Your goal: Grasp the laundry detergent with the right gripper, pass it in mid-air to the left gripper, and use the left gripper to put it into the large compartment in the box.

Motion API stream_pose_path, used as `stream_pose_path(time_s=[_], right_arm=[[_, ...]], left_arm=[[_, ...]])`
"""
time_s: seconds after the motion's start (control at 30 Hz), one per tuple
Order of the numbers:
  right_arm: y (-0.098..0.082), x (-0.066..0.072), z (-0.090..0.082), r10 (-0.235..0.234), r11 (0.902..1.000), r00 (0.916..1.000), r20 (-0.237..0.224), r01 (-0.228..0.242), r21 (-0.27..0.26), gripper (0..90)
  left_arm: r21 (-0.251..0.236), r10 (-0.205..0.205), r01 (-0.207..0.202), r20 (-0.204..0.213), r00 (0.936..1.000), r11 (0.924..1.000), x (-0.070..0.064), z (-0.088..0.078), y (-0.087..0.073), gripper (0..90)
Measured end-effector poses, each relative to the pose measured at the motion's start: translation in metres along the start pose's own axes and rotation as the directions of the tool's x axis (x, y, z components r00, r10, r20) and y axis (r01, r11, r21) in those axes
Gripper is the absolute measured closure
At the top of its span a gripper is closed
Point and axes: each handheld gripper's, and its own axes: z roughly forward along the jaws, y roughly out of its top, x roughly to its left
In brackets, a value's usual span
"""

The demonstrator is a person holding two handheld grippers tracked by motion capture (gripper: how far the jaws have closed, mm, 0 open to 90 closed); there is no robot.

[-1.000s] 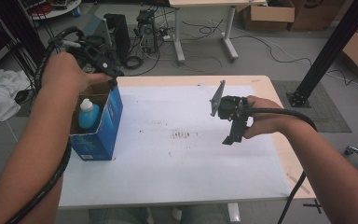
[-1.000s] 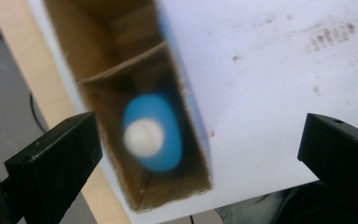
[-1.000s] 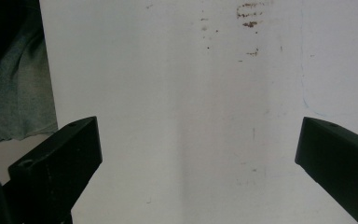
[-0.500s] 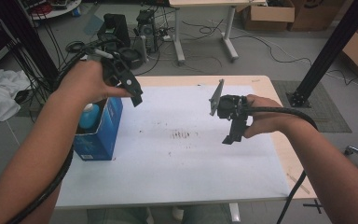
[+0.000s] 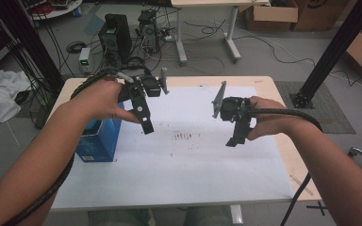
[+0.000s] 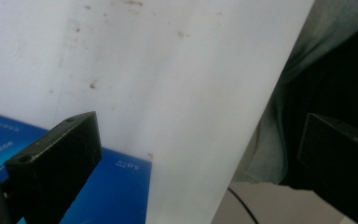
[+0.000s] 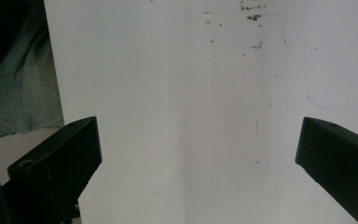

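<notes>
1. Evidently late stage: blue carton (image 5: pixel 99 139) stands upright at the tabletop's (image 5: pixel 179 174) left edge, contents unclear.
2. Left gripper (image 5: pixel 143 110) hovers just beside it, jaws wide, empty.
3. Right gripper (image 5: pixel 233 120) hangs well apart over white sheet (image 7: pixel 191 116), jaws wide, empty.
4. Judged: little remains.

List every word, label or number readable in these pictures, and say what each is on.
Nothing can be read for certain.
Blue box: small white print on its face in the left gripper view, too blurred to read.
Blue box in the high view: no lettering legible.
White sheet: dark smudges, no writing.
Cardboard boxes on the floor: any print too small to read.
</notes>
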Motion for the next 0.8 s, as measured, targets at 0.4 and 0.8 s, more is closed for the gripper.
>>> stream_pose_path(time_s=[0.4, 0.8], right_arm=[[-0.004, -0.005, 0.000, 0.013, 0.9999, 0.9999, -0.007, -0.013, -0.004, 0.0], [-0.004, -0.008, 0.000, 0.014, 0.9999, 0.9998, -0.014, -0.014, -0.007, 0.1]], left_arm=[[0.078, 0.100, -0.102, 0.035, 0.9944, 0.9917, -0.004, 0.025, 0.003, 0.1], [0.083, 0.121, -0.124, 0.046, 0.9917, 0.9888, -0.003, 0.028, 0.005, 0.1]])
